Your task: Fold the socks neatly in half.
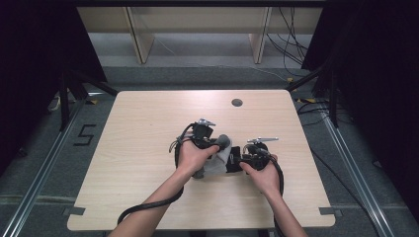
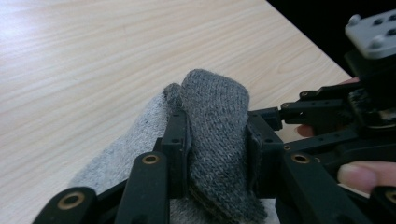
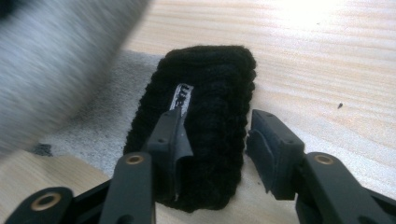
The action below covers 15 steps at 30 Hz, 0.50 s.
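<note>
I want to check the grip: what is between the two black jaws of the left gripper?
In the left gripper view, a fold of the dark grey knitted sock fills the gap of the left gripper, both jaws pressing it.

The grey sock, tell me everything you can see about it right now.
The grey sock is a knitted piece in two tones: a dark grey end and a lighter grey body. It lies mid-table, between the person's hands. The left gripper is shut on the dark end, holding it raised and folded. The lighter part rests on the wooden table. Its black ribbed cuff sits between the right gripper's open jaws.
</note>
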Available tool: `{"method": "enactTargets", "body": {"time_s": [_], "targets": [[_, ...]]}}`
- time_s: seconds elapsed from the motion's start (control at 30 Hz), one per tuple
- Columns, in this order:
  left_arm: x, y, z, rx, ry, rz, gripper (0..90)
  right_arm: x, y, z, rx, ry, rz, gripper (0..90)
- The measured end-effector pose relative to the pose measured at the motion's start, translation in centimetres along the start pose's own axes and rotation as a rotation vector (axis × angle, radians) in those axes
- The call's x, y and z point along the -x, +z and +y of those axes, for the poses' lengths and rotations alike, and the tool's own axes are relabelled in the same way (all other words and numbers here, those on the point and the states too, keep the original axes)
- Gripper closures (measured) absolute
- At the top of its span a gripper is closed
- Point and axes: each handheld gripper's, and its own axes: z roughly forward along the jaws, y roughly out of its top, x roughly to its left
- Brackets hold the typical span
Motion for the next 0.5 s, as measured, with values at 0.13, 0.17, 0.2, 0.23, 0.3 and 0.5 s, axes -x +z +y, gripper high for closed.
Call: {"method": "enactTargets", "body": {"time_s": [0.13,0.17,0.2,0.23,0.3,0.5], "targets": [[0.4,1.0,-0.3,-0.020,0.012,0.014,65.5,0.1,-0.8,0.0,0.028,-0.023,0.011,47.7],[0.5,1.3,-0.4,-0.024,0.016,0.022,65.5,0.0,-1.3,-0.1,0.027,-0.002,0.011,48.1],[0.5,1.5,-0.4,-0.030,0.023,0.025,65.5,0.0,-1.6,-0.2,0.051,-0.014,-0.002,49.1],[0.6,1.7,-0.5,-0.036,0.026,0.028,65.4,0.1,-2.0,-0.2,0.068,-0.025,-0.004,53.1],[0.7,2.1,-0.6,-0.041,0.030,0.035,65.4,0.1,-2.6,-0.3,0.083,-0.015,-0.006,62.2],[1.2,2.9,-0.7,-0.041,0.048,0.061,65.3,0.2,-2.5,-0.6,0.039,-0.028,0.004,73.5]]}}
